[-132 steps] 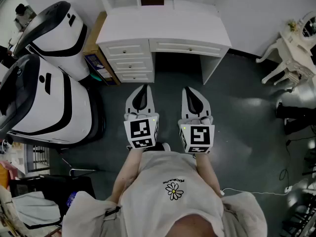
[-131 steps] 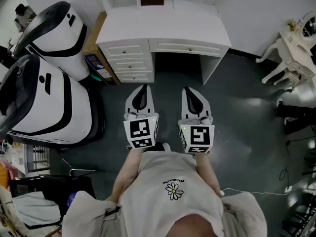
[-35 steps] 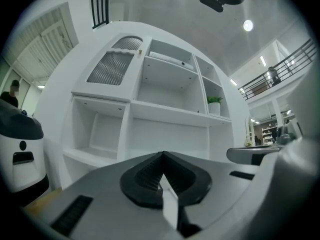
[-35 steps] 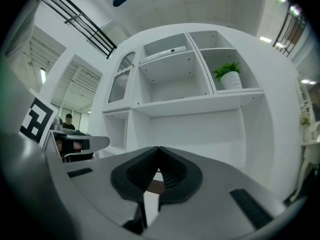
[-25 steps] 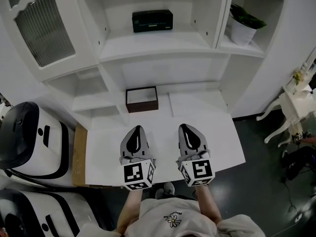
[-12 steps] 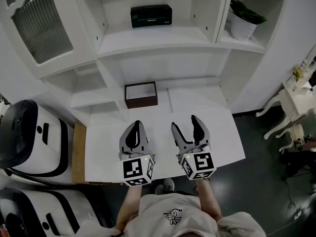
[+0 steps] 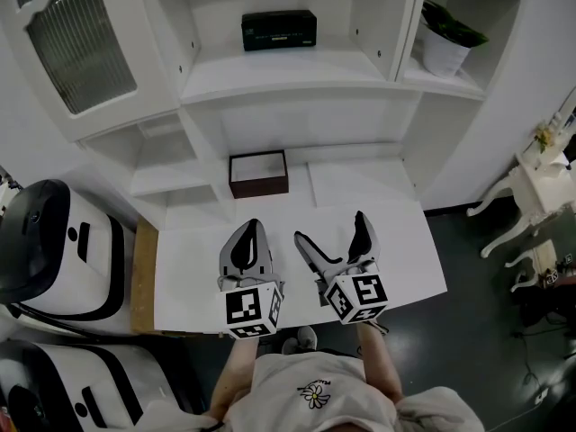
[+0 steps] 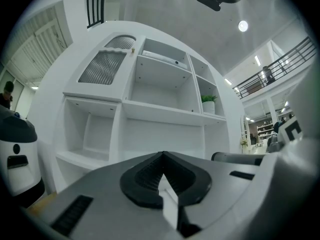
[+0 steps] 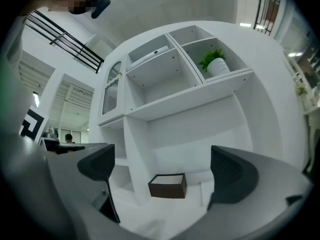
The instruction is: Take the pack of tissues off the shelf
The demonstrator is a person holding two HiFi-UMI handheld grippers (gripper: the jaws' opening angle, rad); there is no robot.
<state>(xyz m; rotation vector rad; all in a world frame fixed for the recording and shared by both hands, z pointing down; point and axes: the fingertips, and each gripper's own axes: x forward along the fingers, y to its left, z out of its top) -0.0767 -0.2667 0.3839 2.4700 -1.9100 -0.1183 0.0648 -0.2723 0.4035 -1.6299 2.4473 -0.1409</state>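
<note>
Opening over the desk point(image 7: 396, 241), the right gripper point(image 7: 330, 228) is spreading its fingers, with nothing between them; on the left gripper point(image 7: 252, 227) the fingers are resting together. The pack point(image 7: 278, 30) is sitting untouched on the shelf point(image 7: 297, 70), well ahead of the fingers, so reaching and grasping are still waiting.

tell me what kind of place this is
Likely a mock home corner inside a large hall or lab: a white shelf unit with a potted plant, big white machines alongside, and a balcony railing.
</note>
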